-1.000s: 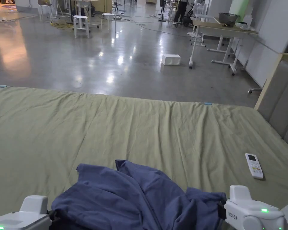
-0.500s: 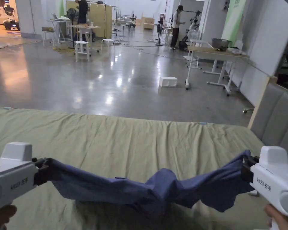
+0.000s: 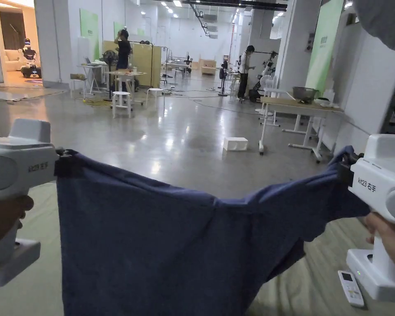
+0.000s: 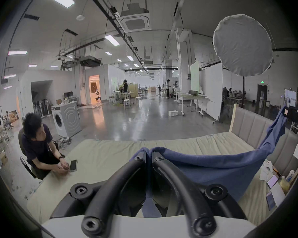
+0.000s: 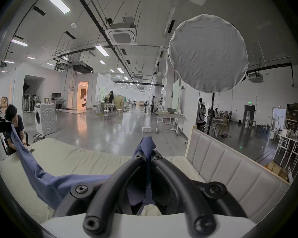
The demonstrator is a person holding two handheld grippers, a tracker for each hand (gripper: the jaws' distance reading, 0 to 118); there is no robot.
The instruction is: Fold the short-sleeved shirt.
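A blue short-sleeved shirt (image 3: pixel 163 247) hangs spread in the air above the bed, held up at two upper corners. My left gripper (image 3: pixel 63 162) is shut on its left corner, and in the left gripper view the blue cloth (image 4: pixel 213 169) is pinched between the black jaws of that gripper (image 4: pixel 149 153). My right gripper (image 3: pixel 344 166) is shut on the right corner; in the right gripper view a tuft of the cloth (image 5: pixel 147 144) sticks out past the tips of this gripper (image 5: pixel 148 155). The top edge sags between them. The shirt's lower part runs out of the head view.
The bed has a green sheet (image 3: pixel 312 284) and a padded headboard (image 5: pixel 230 166) on the right. A white remote (image 3: pixel 350 288) lies on the sheet near my right hand. A person (image 4: pixel 40 147) sits at the bed's left side with a phone (image 4: pixel 73 164). Small items (image 4: pixel 272 181) lie by the headboard.
Both grippers have risen and lifted the shirt from a crumpled heap on the bed into a hanging spread. The head camera has tilted upward.
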